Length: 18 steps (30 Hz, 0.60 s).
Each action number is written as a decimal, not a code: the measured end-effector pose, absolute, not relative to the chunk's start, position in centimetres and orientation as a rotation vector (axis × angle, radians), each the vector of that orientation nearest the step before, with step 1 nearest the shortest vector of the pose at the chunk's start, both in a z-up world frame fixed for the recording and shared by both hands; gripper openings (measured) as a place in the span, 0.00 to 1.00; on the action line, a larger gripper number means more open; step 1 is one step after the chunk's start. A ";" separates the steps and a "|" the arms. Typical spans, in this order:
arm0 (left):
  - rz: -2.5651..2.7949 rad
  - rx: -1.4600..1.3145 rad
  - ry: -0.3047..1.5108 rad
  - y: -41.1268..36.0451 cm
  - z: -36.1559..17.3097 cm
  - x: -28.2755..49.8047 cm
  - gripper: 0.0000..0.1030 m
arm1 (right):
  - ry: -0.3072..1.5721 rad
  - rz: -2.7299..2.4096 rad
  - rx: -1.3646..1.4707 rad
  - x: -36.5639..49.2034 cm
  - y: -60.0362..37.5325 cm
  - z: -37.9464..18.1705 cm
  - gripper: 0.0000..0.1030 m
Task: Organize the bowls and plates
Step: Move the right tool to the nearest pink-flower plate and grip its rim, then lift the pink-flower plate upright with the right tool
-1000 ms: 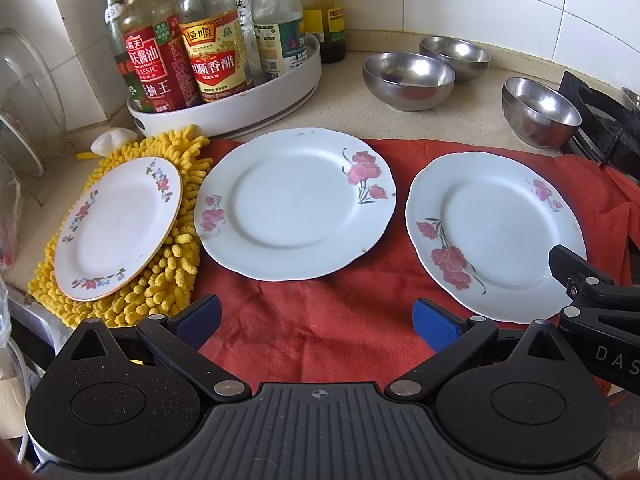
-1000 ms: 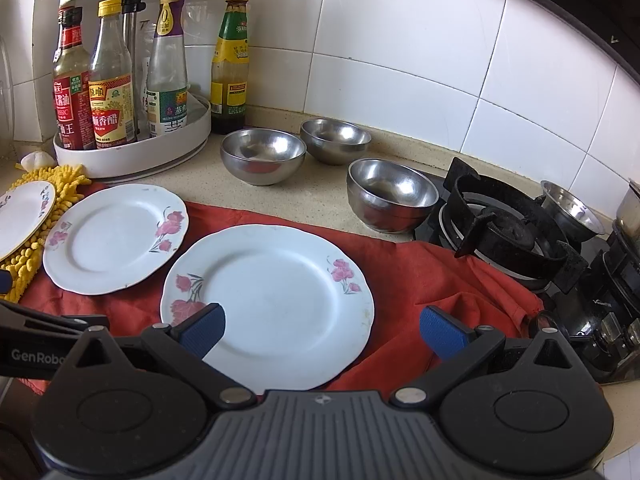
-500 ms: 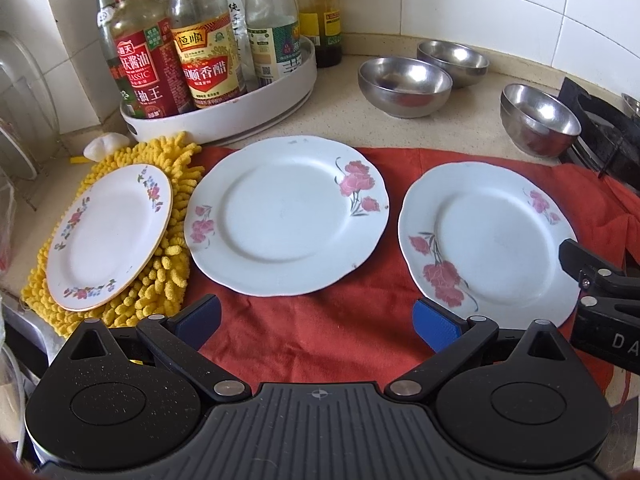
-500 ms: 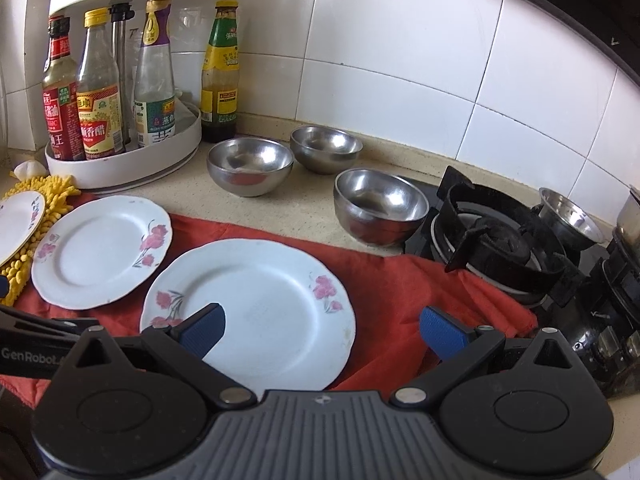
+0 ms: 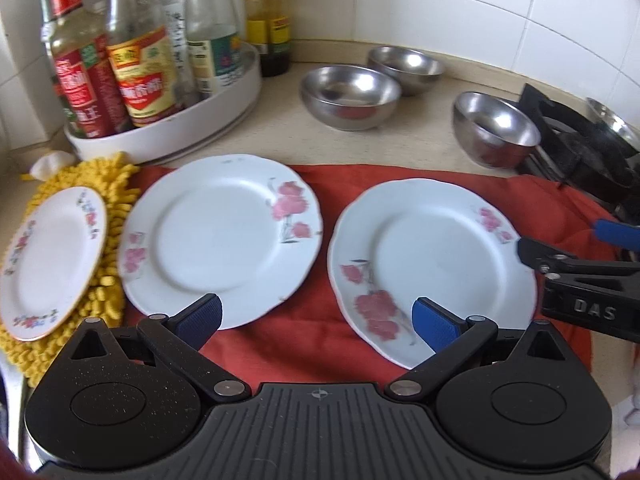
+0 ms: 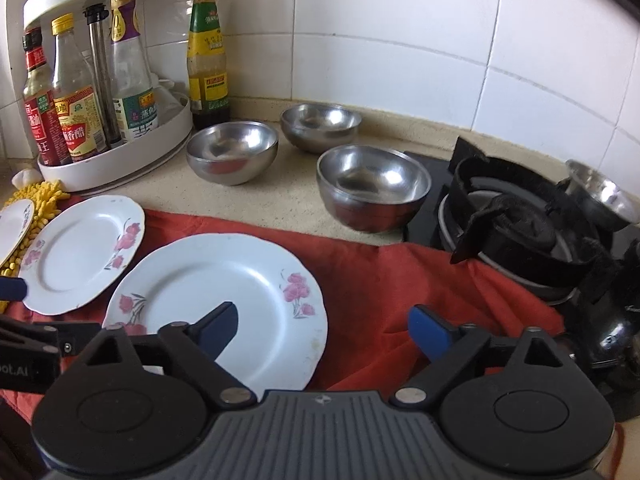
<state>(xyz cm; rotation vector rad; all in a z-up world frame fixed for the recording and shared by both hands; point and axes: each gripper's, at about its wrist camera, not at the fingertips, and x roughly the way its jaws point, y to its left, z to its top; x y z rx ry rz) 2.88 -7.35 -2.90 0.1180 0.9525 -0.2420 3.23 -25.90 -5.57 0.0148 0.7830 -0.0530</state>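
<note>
Status: no stacking is visible yet. Three plates lie singly. The small plate (image 5: 52,260) rests on the yellow mat (image 5: 108,280) at the left. The middle plate (image 5: 220,240) and the right plate (image 5: 432,264) lie side by side on the red cloth (image 5: 320,336), close but apart. Three steel bowls stand separately on the bench (image 6: 296,192) behind the cloth: the left bowl (image 6: 232,152), the rear bowl (image 6: 320,126) and the near bowl (image 6: 374,186), the last just beside the stove (image 6: 520,232). A fourth bowl (image 6: 600,194) sits on the stove.

The left gripper (image 5: 316,320) is spread and empty, hovering over the cloth between the two large plates. The right gripper (image 6: 324,330) has just been narrowing but remains apart; its pads straddle the right edge of the right plate without pressing on it.

Judged remaining: gathering all the plates, then nesting all the bowls.
</note>
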 end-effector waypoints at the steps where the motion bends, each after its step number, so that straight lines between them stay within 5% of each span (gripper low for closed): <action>1: -0.264 0.106 0.960 -7.6 -3.1 3.0 0.97 | 0.797 -0.032 0.028 3.6 -26.2 -5.9 0.73; 4: -0.312 0.058 0.999 -8.0 -3.9 3.7 0.92 | 0.835 0.044 0.091 4.6 -26.9 -6.7 0.57; 7: -0.342 -0.008 1.044 -7.9 -4.8 4.5 0.86 | 0.875 0.119 0.119 5.7 -27.1 -7.5 0.51; 12: -0.371 -0.122 1.102 -7.9 -6.1 5.9 0.79 | 0.909 0.181 0.109 6.9 -27.3 -8.2 0.52; 18: -0.384 -0.087 1.094 -9.2 -6.4 6.7 0.83 | 0.925 0.264 0.138 7.2 -28.3 -8.7 0.57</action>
